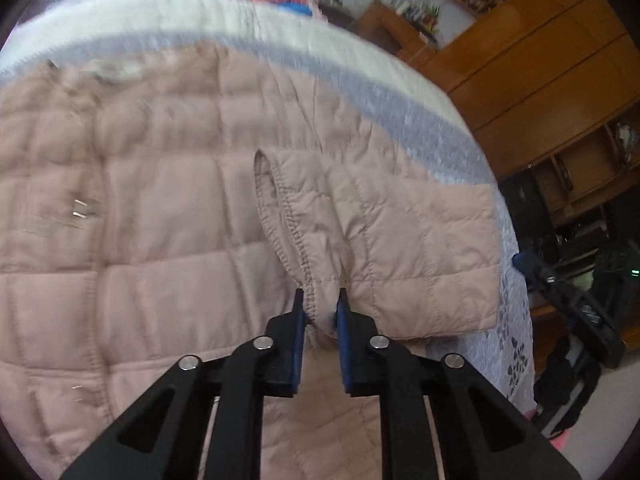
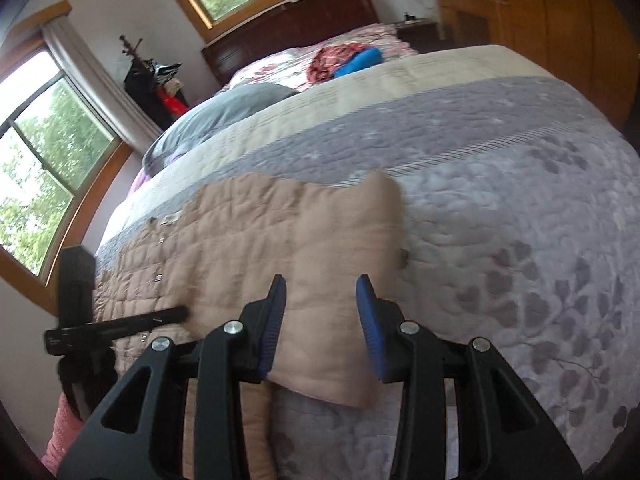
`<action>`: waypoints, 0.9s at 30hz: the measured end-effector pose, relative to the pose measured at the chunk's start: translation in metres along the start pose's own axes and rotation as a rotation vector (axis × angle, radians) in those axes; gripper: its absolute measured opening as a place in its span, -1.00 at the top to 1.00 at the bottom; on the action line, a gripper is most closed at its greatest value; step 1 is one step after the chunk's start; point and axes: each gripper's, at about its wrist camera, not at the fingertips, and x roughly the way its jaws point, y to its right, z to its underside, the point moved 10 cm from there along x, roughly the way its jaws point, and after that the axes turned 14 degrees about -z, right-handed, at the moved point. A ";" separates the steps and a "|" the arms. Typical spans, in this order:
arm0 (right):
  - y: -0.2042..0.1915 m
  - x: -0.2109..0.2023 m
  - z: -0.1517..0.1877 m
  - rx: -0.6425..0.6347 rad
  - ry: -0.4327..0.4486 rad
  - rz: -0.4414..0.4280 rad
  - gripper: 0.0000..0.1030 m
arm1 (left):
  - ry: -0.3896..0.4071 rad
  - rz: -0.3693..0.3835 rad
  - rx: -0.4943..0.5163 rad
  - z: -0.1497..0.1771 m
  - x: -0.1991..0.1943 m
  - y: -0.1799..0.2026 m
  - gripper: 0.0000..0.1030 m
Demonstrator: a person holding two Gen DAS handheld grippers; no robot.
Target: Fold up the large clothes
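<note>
We see the pale pink quilted puffer jacket (image 1: 140, 200) lying flat on the grey floral quilted bedspread (image 2: 520, 240). Left gripper (image 1: 320, 304) is clamped on the stitched cuff of the folded-in sleeve (image 1: 384, 240). Right gripper (image 2: 320, 300) stands apart over a sleeve, pads probably not pressing it; blur hampers the view there.

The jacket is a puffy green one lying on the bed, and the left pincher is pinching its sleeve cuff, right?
Nearly. The jacket is pale pink-beige, not green, as the left wrist view shows. The rest holds: it is puffy and quilted, it lies on the bed, and the left gripper pinches its sleeve cuff.
</note>
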 end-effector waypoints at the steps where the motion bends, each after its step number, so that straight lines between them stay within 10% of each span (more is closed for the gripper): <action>1: 0.003 0.000 0.002 0.008 -0.002 -0.005 0.28 | 0.042 -0.007 0.003 -0.001 -0.014 -0.005 0.74; 12: -0.057 0.078 0.027 -0.057 -0.158 -0.164 0.30 | 0.289 -0.195 -0.094 0.004 -0.129 -0.125 0.74; 27: -0.072 0.123 0.045 -0.112 -0.270 -0.046 0.43 | 0.141 -0.386 -0.129 0.038 -0.055 -0.210 0.56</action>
